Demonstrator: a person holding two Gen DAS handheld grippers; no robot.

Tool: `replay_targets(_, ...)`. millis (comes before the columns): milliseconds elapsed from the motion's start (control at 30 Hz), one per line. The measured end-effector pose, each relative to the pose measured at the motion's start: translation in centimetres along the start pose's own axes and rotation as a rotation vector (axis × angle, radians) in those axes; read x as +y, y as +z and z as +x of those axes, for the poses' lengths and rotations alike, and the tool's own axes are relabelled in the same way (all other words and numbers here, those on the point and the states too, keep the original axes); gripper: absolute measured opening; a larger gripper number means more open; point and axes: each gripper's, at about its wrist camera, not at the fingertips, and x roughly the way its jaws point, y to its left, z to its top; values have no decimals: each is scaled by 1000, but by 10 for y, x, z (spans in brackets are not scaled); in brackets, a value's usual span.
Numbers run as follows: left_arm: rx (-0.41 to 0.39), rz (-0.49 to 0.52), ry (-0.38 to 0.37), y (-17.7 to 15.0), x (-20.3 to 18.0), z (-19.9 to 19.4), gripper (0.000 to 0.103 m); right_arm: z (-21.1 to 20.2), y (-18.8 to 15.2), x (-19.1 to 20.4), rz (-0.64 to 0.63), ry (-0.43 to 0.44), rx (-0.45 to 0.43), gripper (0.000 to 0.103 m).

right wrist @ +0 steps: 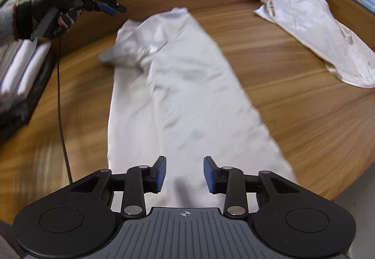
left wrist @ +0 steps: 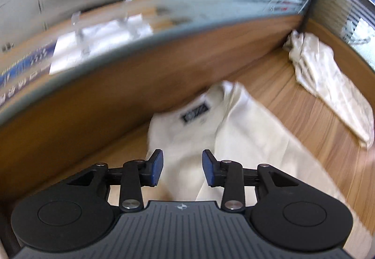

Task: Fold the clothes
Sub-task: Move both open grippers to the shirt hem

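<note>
White shirt (right wrist: 182,85) lies lengthwise on the wooden tabletop (right wrist: 293,104), already narrowed into a long strip, collar end far from the right camera and hem end nearest it. Left view shows the collar with its dark neck label (left wrist: 194,111) up against the wooden back panel (left wrist: 140,85). Right tool (right wrist: 185,174) hovers over the hem end, pads well apart, holding nothing. Left tool (left wrist: 182,166) hovers over the collar region, likewise spread with nothing between the pads; seen from the right view it sits raised above the tabletop in a gloved hand (right wrist: 44,17). Second pale garment (right wrist: 316,31) lies bunched in the far corner, well apart. Judgement: fabric is thin, light, limp; no stiffness, so it will sag and trail from any single grip. Smooth cloth on smooth wood likely slides rather than stays. Best holds: both hem corners, pinching all layers, or the shoulder seam either side of the collar. Frames blurred; layer count unclear.
</note>
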Motion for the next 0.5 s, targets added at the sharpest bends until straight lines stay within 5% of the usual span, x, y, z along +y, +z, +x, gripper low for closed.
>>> replay_targets(500, 84, -169, -6, -84, -5, 8, 48, 0, -18, 14, -29, -51, 25, 38)
